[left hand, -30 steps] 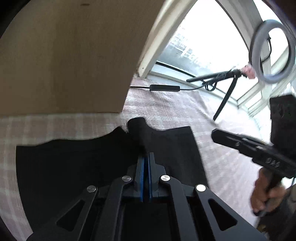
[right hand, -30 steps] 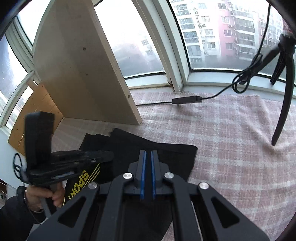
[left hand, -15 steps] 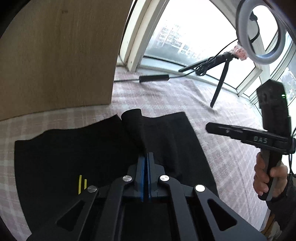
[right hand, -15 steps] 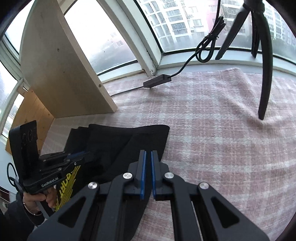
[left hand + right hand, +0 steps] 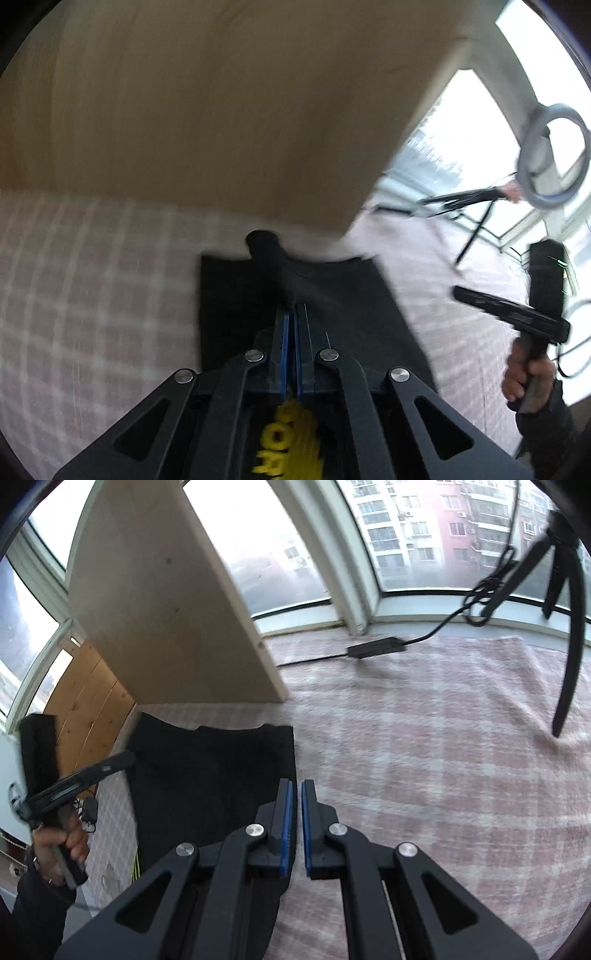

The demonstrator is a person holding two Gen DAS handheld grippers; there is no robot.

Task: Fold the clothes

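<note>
Two handheld grippers work a black garment spread on checked cloth just before a wooden board: the left gripper seems clenched on a fabric ridge, the right gripper hangs slightly parted, holding nothing; the fold should land square, edges aligned.

Past the black garment, a wooden board stands upright and blocks the way on that side. To the right, the checked cloth lies open up to a black box with its cable near the window, and a tripod leg stands farther right.
</note>
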